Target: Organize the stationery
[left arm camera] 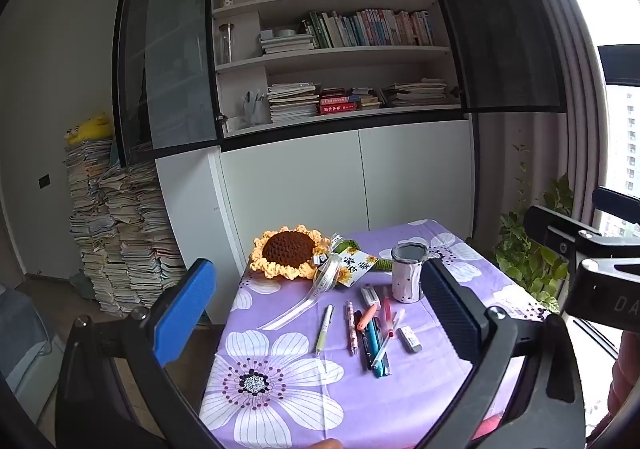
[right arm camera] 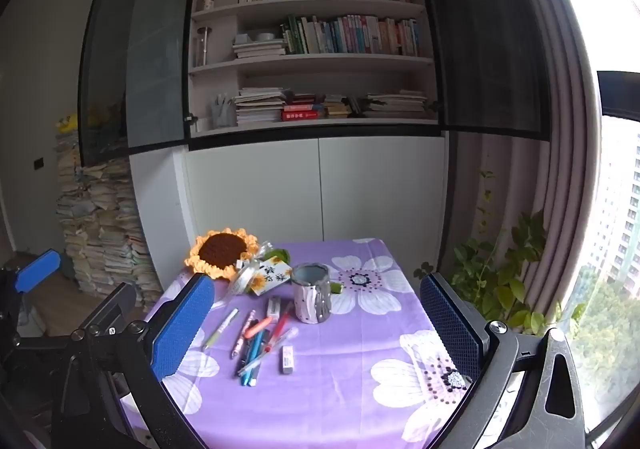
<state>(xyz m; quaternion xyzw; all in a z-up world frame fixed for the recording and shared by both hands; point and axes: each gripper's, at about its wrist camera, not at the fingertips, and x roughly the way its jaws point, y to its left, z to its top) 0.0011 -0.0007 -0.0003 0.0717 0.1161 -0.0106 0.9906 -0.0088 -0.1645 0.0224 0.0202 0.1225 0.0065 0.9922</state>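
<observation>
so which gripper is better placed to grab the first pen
Left, probably. The left gripper frames the loose pens; the right gripper frames more bare cloth. Both are open and empty.

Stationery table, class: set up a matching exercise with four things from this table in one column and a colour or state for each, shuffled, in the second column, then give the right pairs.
Column one:
1. pen holder
2. eraser
3. crochet sunflower
4. tablecloth

Column two:
A. purple with large white flowers
B. lying flat, right of the pens
C. standing upright, nothing sticking out of it
D. brown centre, yellow petals

Right pairs: 1-C, 2-B, 3-D, 4-A. The pens all lie loose on the cloth, none in the holder yet.
</observation>
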